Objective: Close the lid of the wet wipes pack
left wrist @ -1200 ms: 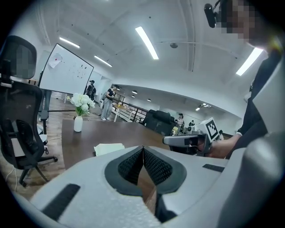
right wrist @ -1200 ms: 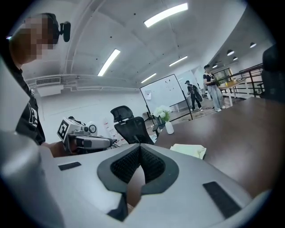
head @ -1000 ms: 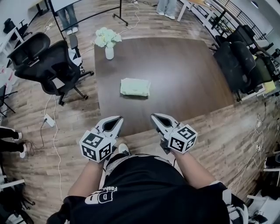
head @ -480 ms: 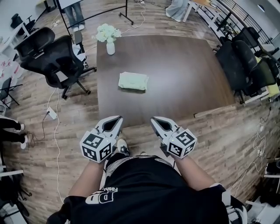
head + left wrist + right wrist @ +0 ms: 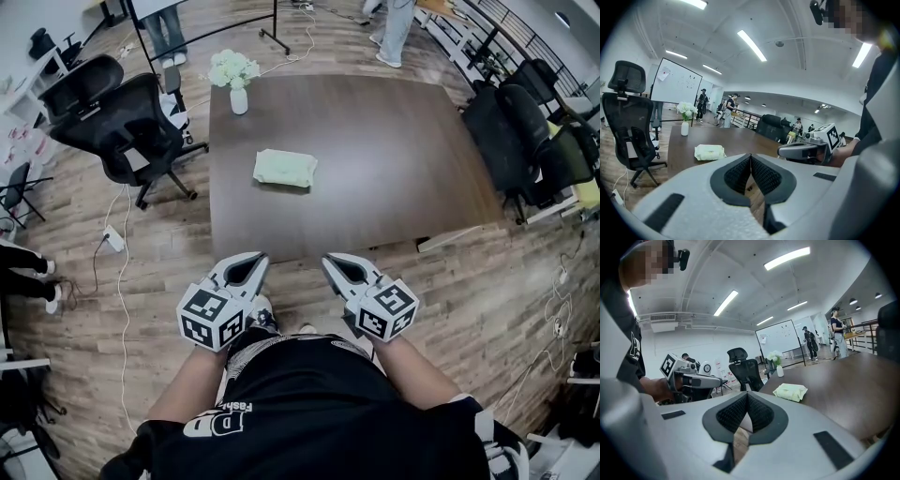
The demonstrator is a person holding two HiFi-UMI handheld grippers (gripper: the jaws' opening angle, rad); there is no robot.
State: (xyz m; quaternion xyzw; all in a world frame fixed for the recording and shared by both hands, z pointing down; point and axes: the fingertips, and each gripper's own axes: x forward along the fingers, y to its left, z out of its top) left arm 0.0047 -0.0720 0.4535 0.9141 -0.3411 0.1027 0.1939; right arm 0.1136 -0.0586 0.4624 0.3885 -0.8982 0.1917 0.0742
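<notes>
Nothing has started on the pack itself. The person stands at the near edge of the table (image 5: 375, 187), with the left gripper (image 5: 246, 262) and right gripper (image 5: 336, 264) held low at centre frame, close to the body. Both have their jaws pressed together with nothing between them.

The wet wipes pack (image 5: 284, 168) lies flat on the table just left of middle in the head view, well apart from both grippers. A vase of flowers (image 5: 232, 80) stands beyond it, towards the upper left.

I'd say the next move is a reach forward over the table, then a press down on the lid.

The pack is pale green, soft and slightly puffy. From here I can't make out the lid, or whether it stands open.
</notes>
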